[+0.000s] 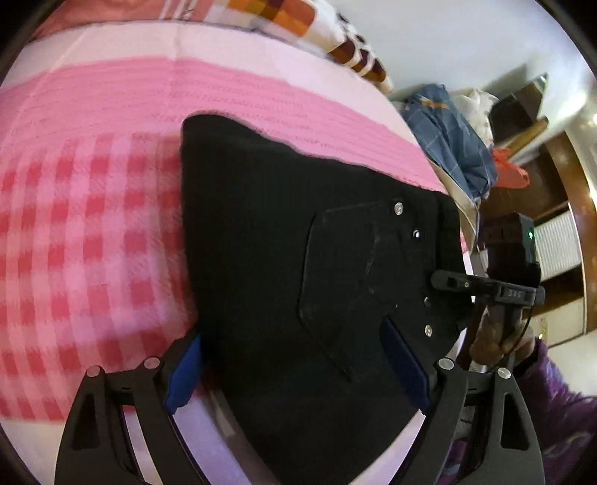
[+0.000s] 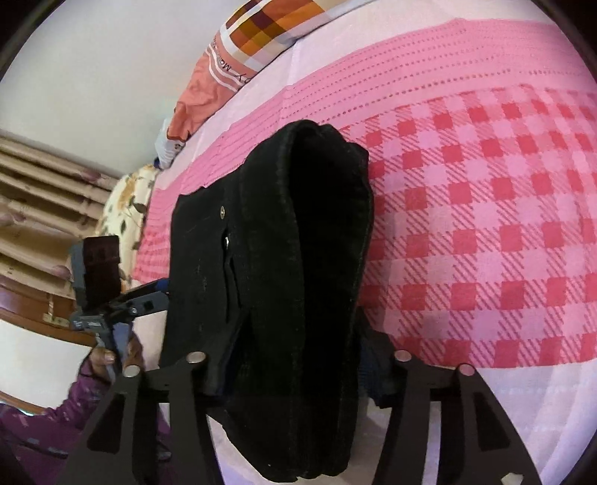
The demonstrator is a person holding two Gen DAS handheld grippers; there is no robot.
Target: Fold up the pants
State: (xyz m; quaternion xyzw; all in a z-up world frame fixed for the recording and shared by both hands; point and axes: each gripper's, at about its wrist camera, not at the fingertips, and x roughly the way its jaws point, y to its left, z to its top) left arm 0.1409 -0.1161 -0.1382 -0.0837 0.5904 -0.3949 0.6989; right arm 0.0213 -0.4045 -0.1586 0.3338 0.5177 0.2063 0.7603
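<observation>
Black corduroy-like pants (image 1: 298,242), folded into a thick bundle, lie on a bed covered w/ a pink sheet (image 1: 93,224) (red-pink check in the middle, plain pink striped band toward the head end). Back pocket w/ silver rivets faces up in left wrist view; right wrist view shows the rounded fold ridge running away from the camera. Left tongs (image 1: 294,373): spread wide, blue pads (image 1: 184,369) apart, one pad over the sheet at the pants' edge, the other over the black cloth; bundle lies between/below them, no squeeze visible. Right tongs (image 2: 294,358): straddling the near end of the bundle, fingers partly hidden by the cloth; left-side finger seems to touch the fabric edge, but whether the pads press on it – cannot tell. Each view shows the opposite tongs at the pants' far side, held by a hand (image 1: 492,339) w/ a purple patterned sleeve (image 1: 559,410). Orange-brown checked pillow (image 2: 276,26) at head of bed; blue garment pile (image 1: 451,145) beside the bed.
</observation>
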